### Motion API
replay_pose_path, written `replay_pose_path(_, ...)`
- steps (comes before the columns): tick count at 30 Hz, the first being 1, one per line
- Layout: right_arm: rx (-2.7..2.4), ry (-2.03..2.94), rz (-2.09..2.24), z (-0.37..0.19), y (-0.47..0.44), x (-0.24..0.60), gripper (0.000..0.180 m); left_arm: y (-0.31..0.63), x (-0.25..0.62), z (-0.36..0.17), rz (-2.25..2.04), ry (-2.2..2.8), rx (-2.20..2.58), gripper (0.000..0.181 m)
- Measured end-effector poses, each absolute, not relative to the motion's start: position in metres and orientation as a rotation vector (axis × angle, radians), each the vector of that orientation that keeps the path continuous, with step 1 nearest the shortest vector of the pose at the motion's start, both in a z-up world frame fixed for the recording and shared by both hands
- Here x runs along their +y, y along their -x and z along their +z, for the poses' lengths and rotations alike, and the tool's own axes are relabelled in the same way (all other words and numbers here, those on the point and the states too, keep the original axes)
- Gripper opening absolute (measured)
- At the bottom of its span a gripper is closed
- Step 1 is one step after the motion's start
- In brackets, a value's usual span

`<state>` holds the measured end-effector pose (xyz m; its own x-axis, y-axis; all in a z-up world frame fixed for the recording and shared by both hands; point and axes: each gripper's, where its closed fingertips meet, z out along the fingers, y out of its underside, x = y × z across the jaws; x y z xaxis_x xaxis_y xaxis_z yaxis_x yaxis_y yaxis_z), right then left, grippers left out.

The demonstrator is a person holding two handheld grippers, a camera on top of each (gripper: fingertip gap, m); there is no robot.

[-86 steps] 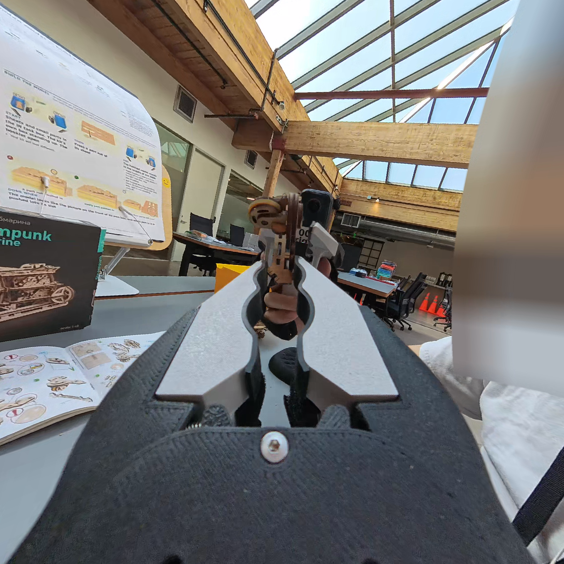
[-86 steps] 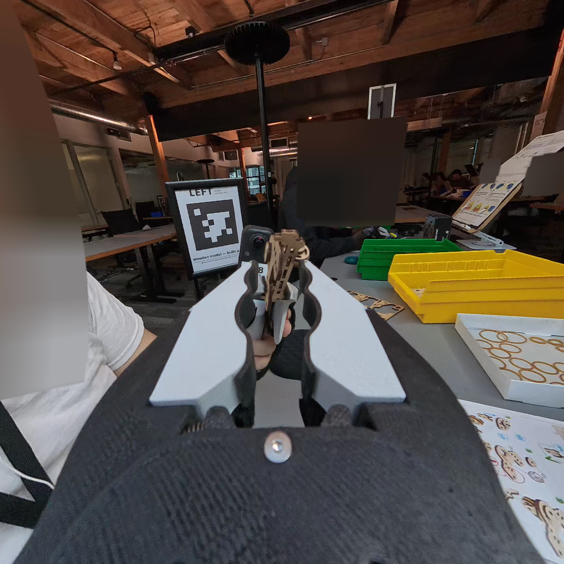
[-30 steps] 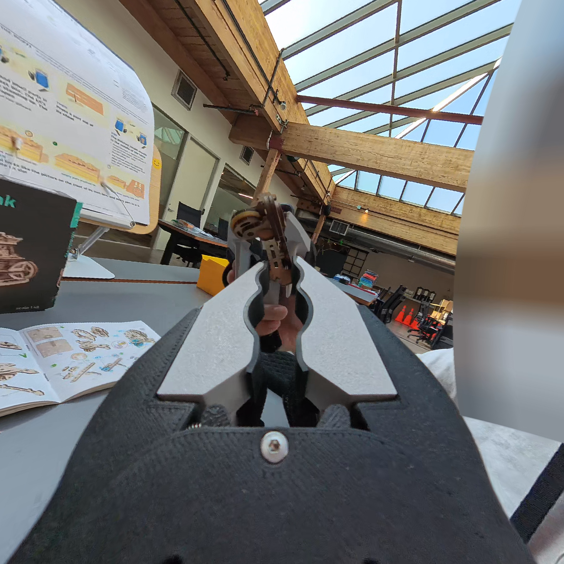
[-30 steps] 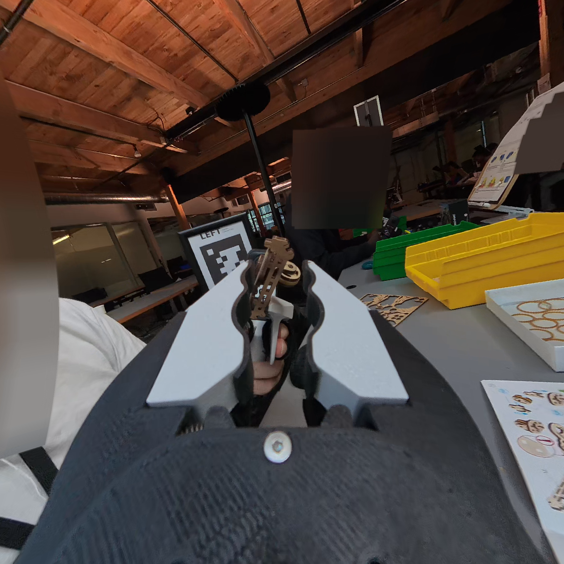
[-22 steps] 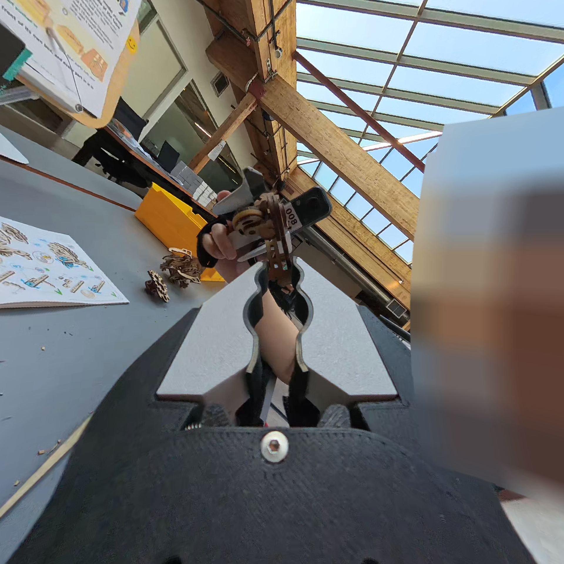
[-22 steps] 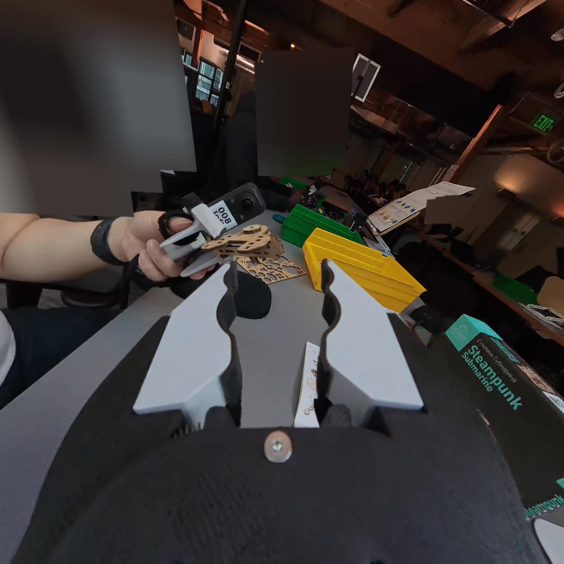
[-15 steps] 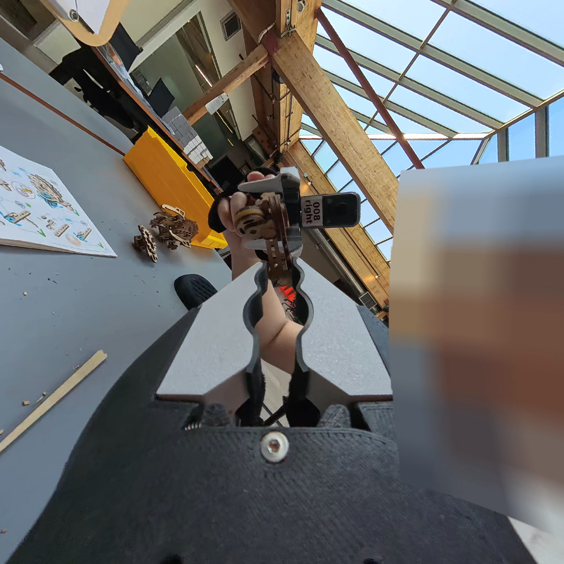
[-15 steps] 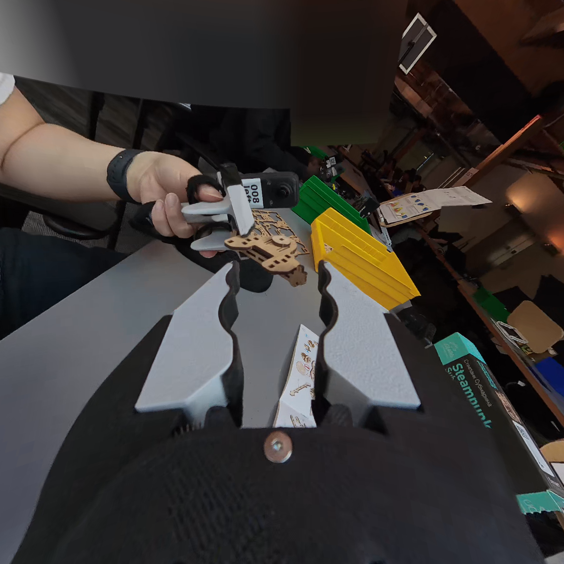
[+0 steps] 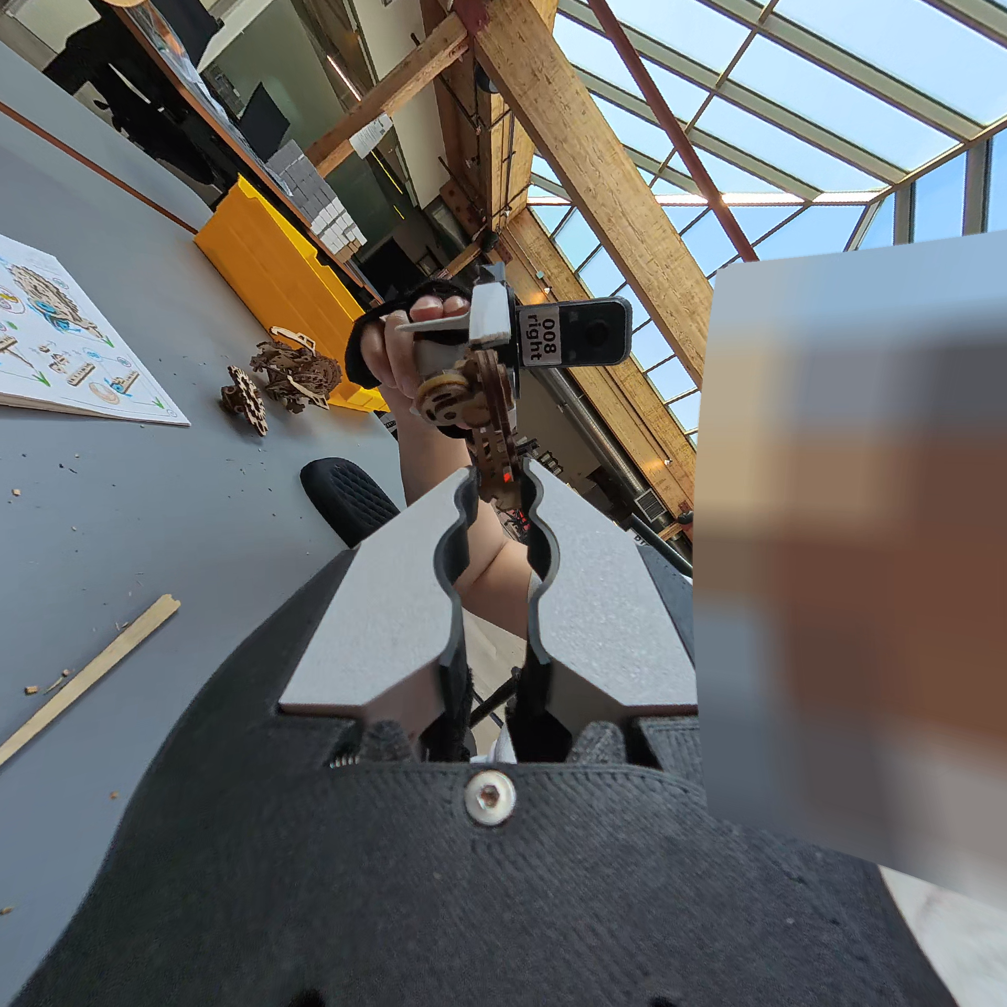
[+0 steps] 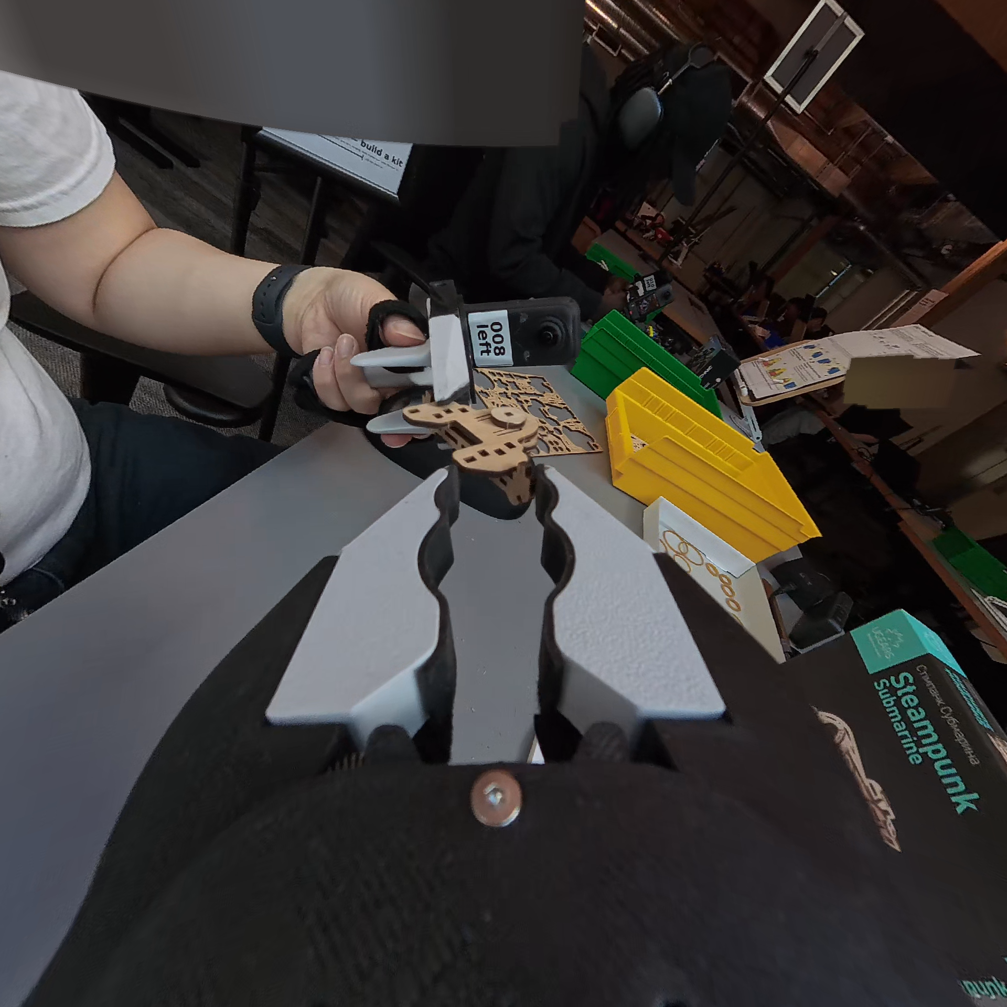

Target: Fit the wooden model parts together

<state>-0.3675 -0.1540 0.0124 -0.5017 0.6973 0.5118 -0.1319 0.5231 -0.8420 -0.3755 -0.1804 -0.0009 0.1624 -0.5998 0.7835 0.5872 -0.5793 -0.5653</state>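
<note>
A small wooden assembly [image 9: 485, 430] of slotted plates with a round wheel is held in the air between both grippers. My left gripper [image 9: 498, 479] is shut on its lower end, seen edge-on between the tips. In the right wrist view the assembly [image 10: 485, 444] lies flat, reaching from under the left gripper [image 10: 436, 376] to my right gripper [image 10: 496, 479]. The right jaws stand at a narrow gap around its near end. The right gripper [image 9: 479, 338], held by a hand, also shows in the left wrist view just above the wheel.
On the grey table [image 9: 163, 517]: an open instruction booklet [image 9: 54, 354], loose wooden gear parts [image 9: 283, 376], a wooden strip [image 9: 92, 670], a yellow bin [image 10: 697, 463], a green bin [image 10: 616, 349], a cut-out wooden sheet [image 10: 545, 403], a white tray of rings [image 10: 692, 539] and a black kit box [image 10: 915, 735].
A second ago both grippers held the assembly. The right gripper let go, opened wide and swung round, and its jaws have now narrowed onto the assembly's end. The left kept hold and tilted.
</note>
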Motion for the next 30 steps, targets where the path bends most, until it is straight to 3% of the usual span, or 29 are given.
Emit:
replay_pose_path(1,-1.831,0.462,1.126,0.012,0.366,-0.155,0.026,0.375,-0.181,-0.001,-1.596,1.504,0.021,0.013)
replay_pose_path(6,-1.840,0.503,1.187,0.012,0.364,-0.151,0.037,0.368,-0.190,-0.002,-1.401,1.552,0.210,0.012)
replay_pose_path(10,-1.816,0.589,1.327,0.013,0.362,-0.141,0.037,0.371,-0.189,-0.008,-1.069,1.620,0.368,0.013)
replay_pose_path(17,-1.811,0.815,1.707,0.020,0.355,-0.137,0.029,0.378,-0.190,-0.008,-0.913,1.626,0.432,0.013)
replay_pose_path(21,-1.915,0.869,1.607,0.008,0.362,-0.150,0.046,0.383,-0.188,-0.005,-0.716,1.592,0.484,0.013)
replay_pose_path(24,-1.904,0.799,1.510,0.008,0.370,-0.164,0.045,0.379,-0.194,0.009,-0.620,1.472,0.538,0.013)
replay_pose_path(30,-1.479,0.698,2.095,0.062,0.368,-0.191,0.041,0.365,-0.207,0.036,-0.551,1.190,0.513,0.012)
